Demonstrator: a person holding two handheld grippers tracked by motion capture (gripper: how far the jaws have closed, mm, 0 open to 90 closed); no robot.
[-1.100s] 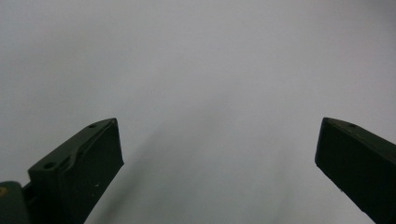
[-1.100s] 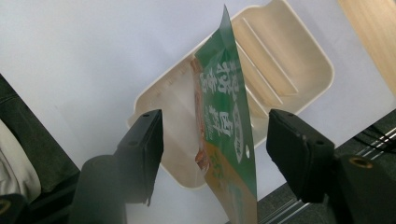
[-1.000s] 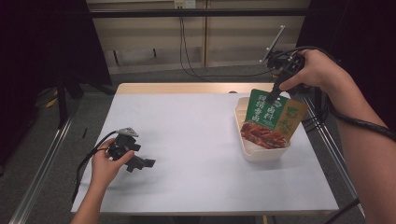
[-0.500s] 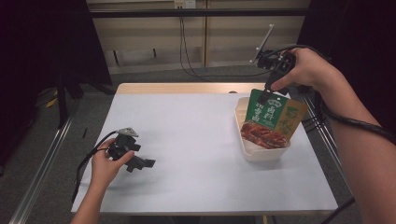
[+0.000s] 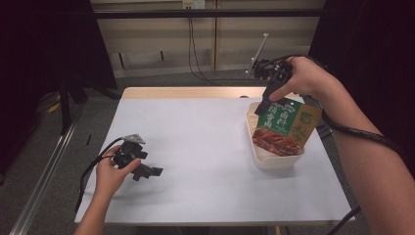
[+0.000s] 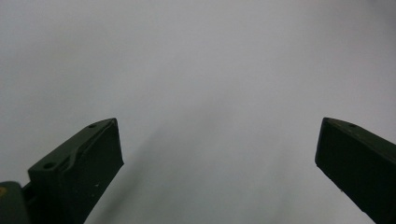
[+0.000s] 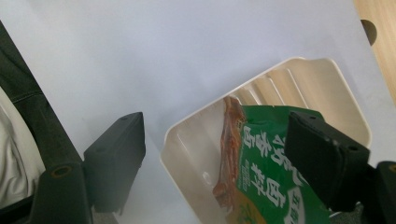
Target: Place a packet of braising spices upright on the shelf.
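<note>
A green snack packet [image 5: 284, 128] with a picture of red food leans upright in a white plastic tray [image 5: 274, 160] at the table's right. My right gripper [image 5: 263, 106] hangs over the tray's far left corner, beside the packet's top left corner. Its jaws have just been opening. In the right gripper view they [image 7: 217, 123] stand wide apart over the tray [image 7: 327, 74]; the packet [image 7: 261, 172] lies below the right jaw and is not pinched. My left gripper [image 5: 149, 172] rests low at the table's left, open [image 6: 219, 126] with only bare table between its jaws.
The white table top [image 5: 205, 147] has a wooden strip [image 5: 195, 92] along its far edge. A cable [image 5: 357, 131] trails along the right forearm. Dark curtains stand at both sides, and a metal rail [image 5: 44, 181] runs along the floor at the left.
My right hand has moved left off the packet's top edge, with its jaws wider apart. The packet stays leaning in the tray. The left hand has not moved.
</note>
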